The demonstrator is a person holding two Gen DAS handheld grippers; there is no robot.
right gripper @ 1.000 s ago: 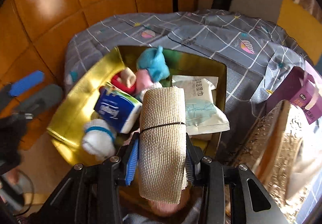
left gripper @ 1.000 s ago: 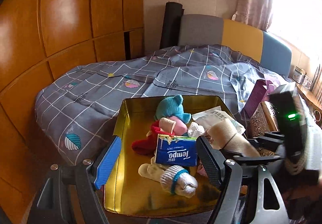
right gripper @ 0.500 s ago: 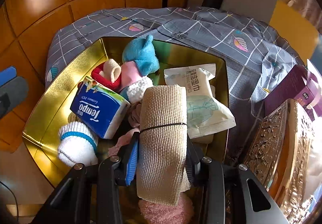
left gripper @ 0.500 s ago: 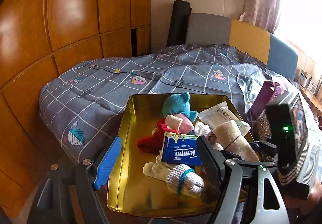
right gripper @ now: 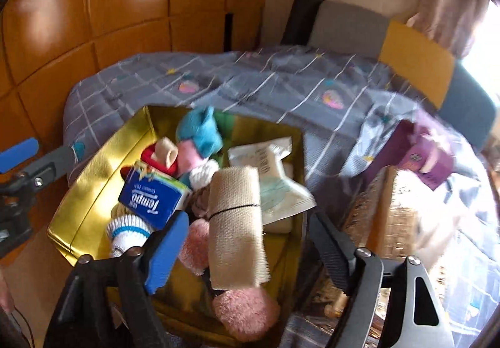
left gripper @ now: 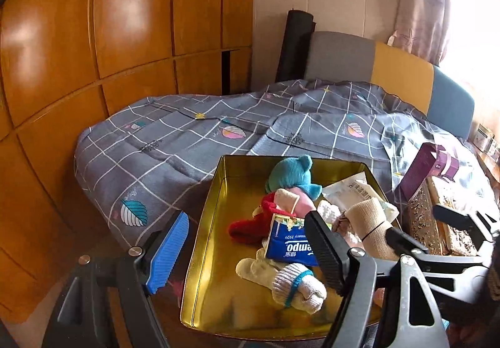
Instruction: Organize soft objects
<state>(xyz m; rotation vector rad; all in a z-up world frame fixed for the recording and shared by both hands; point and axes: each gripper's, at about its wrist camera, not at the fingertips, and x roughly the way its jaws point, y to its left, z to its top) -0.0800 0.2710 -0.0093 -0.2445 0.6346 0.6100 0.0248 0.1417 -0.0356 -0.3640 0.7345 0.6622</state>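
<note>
Your right tool (right gripper: 247, 249) had just been opening, and its fingers stood wide apart with nothing pressed between them; the beige bandage roll (right gripper: 237, 223) lay released in the gap, touching neither pad, resting on the pile inside the gold tin (right gripper: 103, 166); a thin black band circled its middle. Your left tool (left gripper: 247, 249) was likewise spread open and empty, poised over the near left side of the tin; you could see its blue pad (left gripper: 168, 254) off to the left and its black finger (left gripper: 325, 251) in front of the tissue pack (left gripper: 289, 243).

The tin sat at the foot of the bed (left gripper: 187, 141), on its grey checked cover; inside it lay a teal plush toy (left gripper: 292, 174), a red sock (left gripper: 250, 226), a white sock with a blue stripe (left gripper: 293, 285), the blue tissue pack, a wet-wipe pouch (right gripper: 275, 173) and pink fluffy socks (right gripper: 247, 313) under the near end of the bandage roll; to the right of the tin stood an ornate gold box (left gripper: 428, 220) and, behind it, a purple carton (left gripper: 428, 166).
</note>
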